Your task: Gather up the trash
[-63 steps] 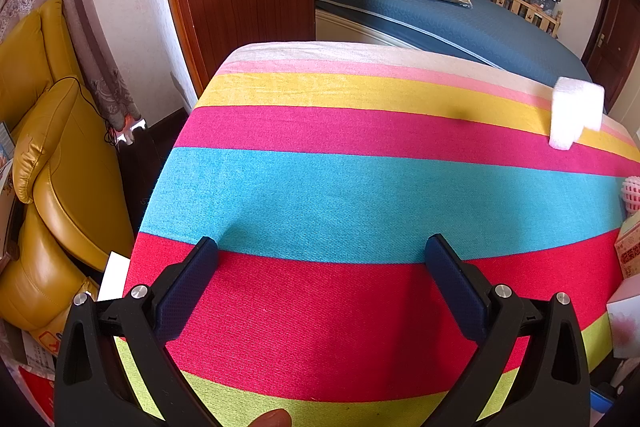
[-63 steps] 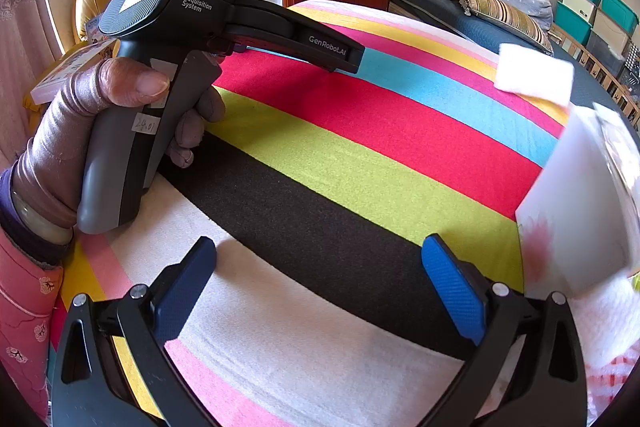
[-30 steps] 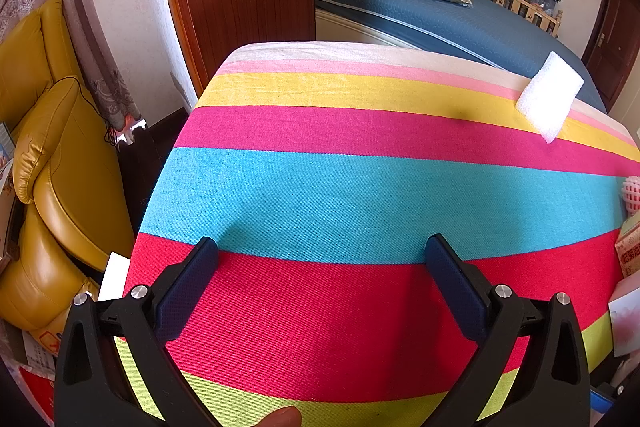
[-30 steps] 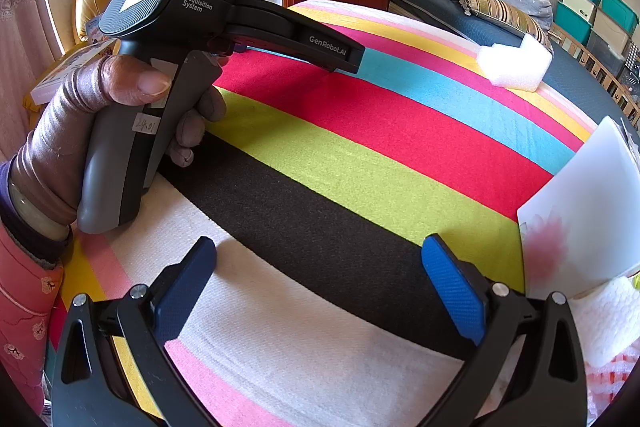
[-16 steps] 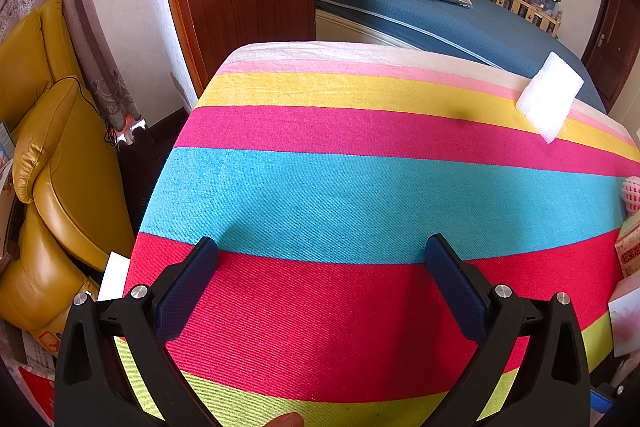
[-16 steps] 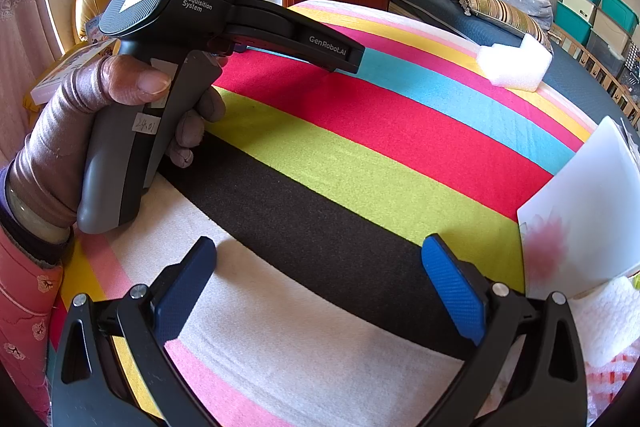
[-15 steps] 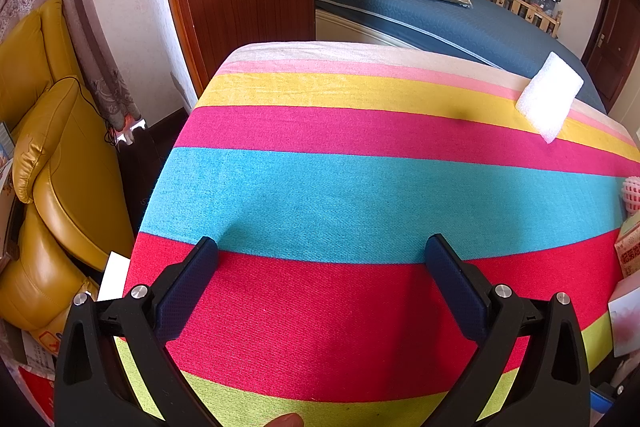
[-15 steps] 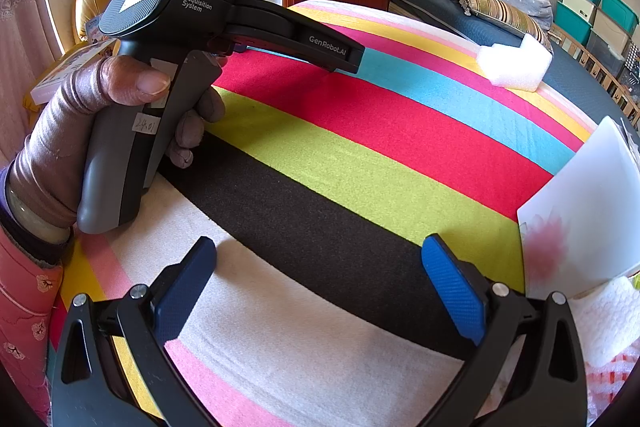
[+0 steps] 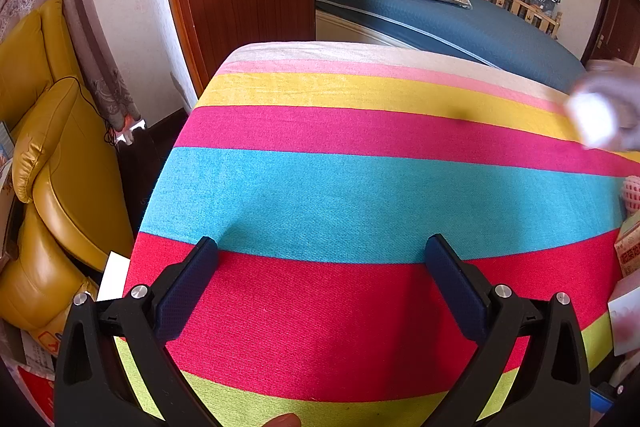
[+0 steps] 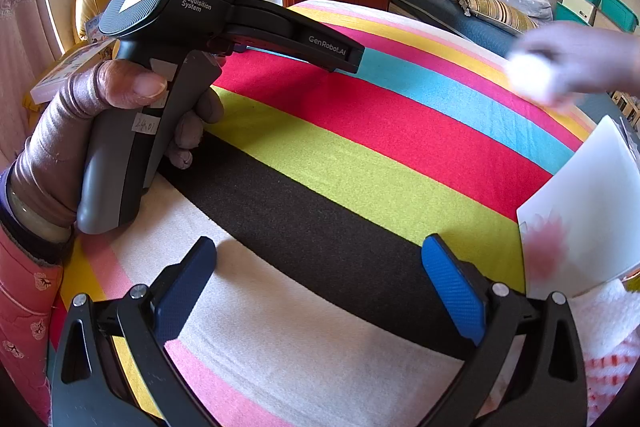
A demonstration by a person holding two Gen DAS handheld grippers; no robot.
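Note:
A white foam piece sits at the far right of the striped tablecloth, blurred, with a bare hand on it. The same foam piece and hand show in the right wrist view. My left gripper is open and empty, low over the red stripe. My right gripper is open and empty over the black and white stripes. The left gripper's handle shows in the right wrist view, held by a hand.
A white box with a pink mark stands at the table's right, with white and red-checked wrapping below it. A pink foam net and a carton lie at the right edge. A yellow armchair stands left; a bed behind.
A bare hand has come in from the right and taken hold of the white foam piece, which now blurs with motion. Both grippers have stayed still and open.

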